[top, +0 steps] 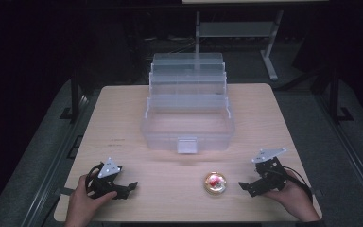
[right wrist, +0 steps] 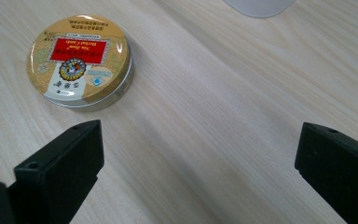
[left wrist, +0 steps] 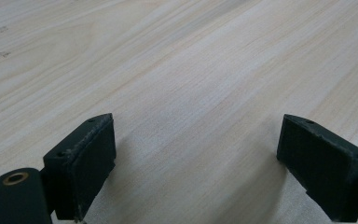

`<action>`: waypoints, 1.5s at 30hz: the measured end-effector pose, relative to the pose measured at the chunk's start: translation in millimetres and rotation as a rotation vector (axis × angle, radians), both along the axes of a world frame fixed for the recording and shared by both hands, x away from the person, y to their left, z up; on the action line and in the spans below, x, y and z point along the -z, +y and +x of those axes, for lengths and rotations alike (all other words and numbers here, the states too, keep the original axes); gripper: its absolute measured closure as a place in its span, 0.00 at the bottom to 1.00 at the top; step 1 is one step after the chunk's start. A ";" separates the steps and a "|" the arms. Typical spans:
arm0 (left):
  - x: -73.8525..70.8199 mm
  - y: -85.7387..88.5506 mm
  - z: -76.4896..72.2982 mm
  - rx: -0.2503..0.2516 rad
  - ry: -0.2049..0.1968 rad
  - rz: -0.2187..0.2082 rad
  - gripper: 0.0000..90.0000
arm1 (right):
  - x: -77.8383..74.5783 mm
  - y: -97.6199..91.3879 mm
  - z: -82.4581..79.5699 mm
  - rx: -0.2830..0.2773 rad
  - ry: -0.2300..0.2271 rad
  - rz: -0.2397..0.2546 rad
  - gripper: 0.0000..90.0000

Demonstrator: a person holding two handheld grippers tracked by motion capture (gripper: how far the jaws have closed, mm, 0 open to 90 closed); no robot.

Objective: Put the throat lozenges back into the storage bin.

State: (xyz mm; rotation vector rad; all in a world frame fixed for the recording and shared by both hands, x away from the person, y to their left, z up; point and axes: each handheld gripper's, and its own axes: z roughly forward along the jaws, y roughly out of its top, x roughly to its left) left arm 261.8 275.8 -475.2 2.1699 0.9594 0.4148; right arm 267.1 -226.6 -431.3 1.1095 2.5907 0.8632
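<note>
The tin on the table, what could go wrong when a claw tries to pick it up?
1. The tin is round, flat and shiny, so it could slip out when the right claw squeezes its rim.
2. It lies flat on the table, so a jaw could hit the wood first and push it away.
3. It sits to one side of the open jaws in the right gripper view, so closing now would miss it.

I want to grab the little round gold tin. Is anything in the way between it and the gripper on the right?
Nothing visible is in the way. The round tin lies flat on bare table, and the right gripper points toward it with its jaws wide apart. Between them is plain wood. The clear box sits farther back, off to the side.
</note>
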 end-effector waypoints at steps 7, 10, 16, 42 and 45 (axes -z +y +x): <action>0.0 0.0 0.0 0.000 0.000 0.001 0.12 | -0.5 7.5 1.5 -0.018 0.001 -0.004 0.01; 0.0 0.0 0.0 0.000 0.000 0.000 0.12 | -1.2 14.0 2.1 -0.038 0.002 -0.007 0.01; 0.0 0.0 0.0 0.000 0.001 -0.001 0.12 | -1.0 24.3 3.7 -0.069 0.001 -0.012 0.01; 0.0 -0.1 0.1 -0.002 0.001 0.000 0.12 | -7.0 47.8 8.6 -0.130 0.012 0.001 0.01; 0.0 -0.1 0.1 -0.002 0.001 0.000 0.12 | -7.3 49.8 9.3 -0.137 0.013 -0.002 0.01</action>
